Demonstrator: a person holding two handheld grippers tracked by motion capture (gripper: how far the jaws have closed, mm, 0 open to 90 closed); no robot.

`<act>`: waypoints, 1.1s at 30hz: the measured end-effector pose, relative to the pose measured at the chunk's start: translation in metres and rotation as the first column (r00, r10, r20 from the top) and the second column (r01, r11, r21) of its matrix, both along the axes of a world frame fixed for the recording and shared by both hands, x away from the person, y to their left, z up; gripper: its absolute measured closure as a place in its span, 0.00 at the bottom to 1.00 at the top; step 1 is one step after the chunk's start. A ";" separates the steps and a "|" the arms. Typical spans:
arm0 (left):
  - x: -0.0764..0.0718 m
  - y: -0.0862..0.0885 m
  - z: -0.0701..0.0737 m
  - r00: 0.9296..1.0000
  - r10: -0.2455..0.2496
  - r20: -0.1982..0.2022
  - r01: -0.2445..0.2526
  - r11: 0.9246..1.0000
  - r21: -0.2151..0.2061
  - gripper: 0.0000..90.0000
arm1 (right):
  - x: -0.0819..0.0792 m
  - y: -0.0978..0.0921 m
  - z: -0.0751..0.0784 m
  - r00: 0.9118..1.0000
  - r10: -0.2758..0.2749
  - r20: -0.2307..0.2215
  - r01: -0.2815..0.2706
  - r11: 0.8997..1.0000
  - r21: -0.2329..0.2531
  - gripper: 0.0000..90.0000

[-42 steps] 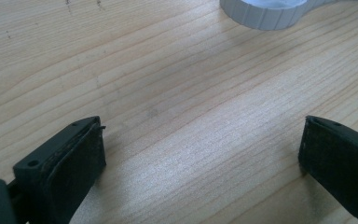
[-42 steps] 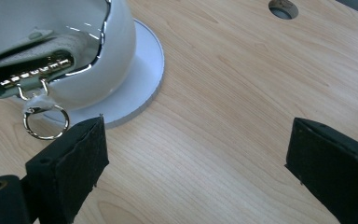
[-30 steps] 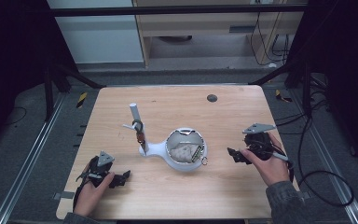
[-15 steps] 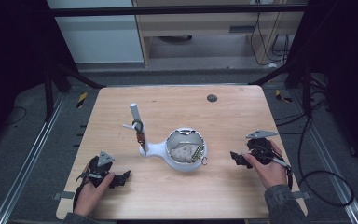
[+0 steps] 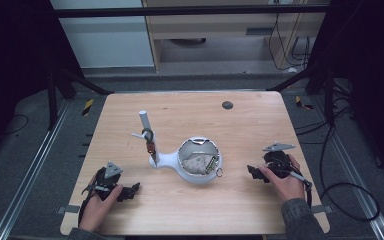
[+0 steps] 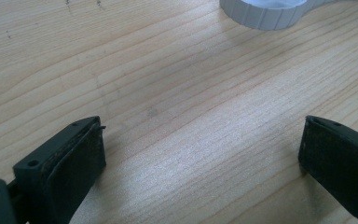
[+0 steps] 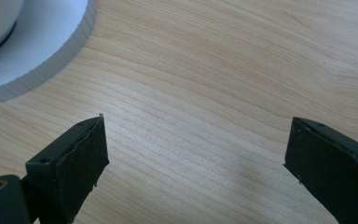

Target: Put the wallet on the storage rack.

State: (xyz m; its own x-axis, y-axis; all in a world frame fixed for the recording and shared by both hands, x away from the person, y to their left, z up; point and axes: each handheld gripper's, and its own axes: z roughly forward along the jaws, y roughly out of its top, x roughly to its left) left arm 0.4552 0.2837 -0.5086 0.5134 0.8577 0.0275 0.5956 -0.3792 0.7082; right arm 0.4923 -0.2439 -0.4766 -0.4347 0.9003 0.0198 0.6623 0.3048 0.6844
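Observation:
A white stand (image 5: 172,160) sits mid-table, with a round bowl (image 5: 199,160) holding a crumpled grey item and a yellow-green piece, and an upright white post (image 5: 145,121) carrying a ring and a brown hanging piece (image 5: 150,146). A small metal ring (image 5: 220,173) lies by the bowl's right rim. My left gripper (image 5: 130,190) rests low at the front left, open, with bare wood between its jaws (image 6: 200,149). My right gripper (image 5: 252,172) rests right of the bowl, open, nothing between its jaws (image 7: 196,154). The stand's ribbed base (image 6: 261,14) and rim (image 7: 42,60) show at the views' tops.
A dark round hole (image 5: 227,105) marks the wooden table (image 5: 260,130) near its far right. Cables trail off the right side (image 5: 350,200). Metal rails (image 5: 35,165) flank the table, and a cabinet (image 5: 220,30) stands beyond the far edge.
My right gripper has sunk lower and slid slightly toward the front edge. The left gripper has stayed where it was.

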 end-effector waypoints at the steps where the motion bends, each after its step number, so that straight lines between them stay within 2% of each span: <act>1: 0.000 0.000 0.000 1.000 0.000 0.000 0.000 1.000 0.000 0.00 | 0.001 -0.001 -0.002 1.000 -0.003 0.000 0.003 1.000 -0.002 0.07; 7: 0.000 0.000 0.000 1.000 0.000 0.000 0.000 1.000 0.000 0.00 | 0.005 -0.002 -0.008 1.000 -0.023 0.001 0.023 1.000 0.015 0.06; 18: 0.000 0.000 0.000 1.000 0.000 -0.001 0.000 1.000 -0.001 0.00 | 0.013 -0.001 -0.016 0.998 -0.056 0.026 0.056 0.998 0.006 0.05; 33: 0.000 0.000 0.000 1.000 -0.001 0.000 0.001 1.000 -0.003 0.00 | 0.017 0.003 -0.027 0.998 -0.061 0.025 0.062 0.998 -0.014 0.05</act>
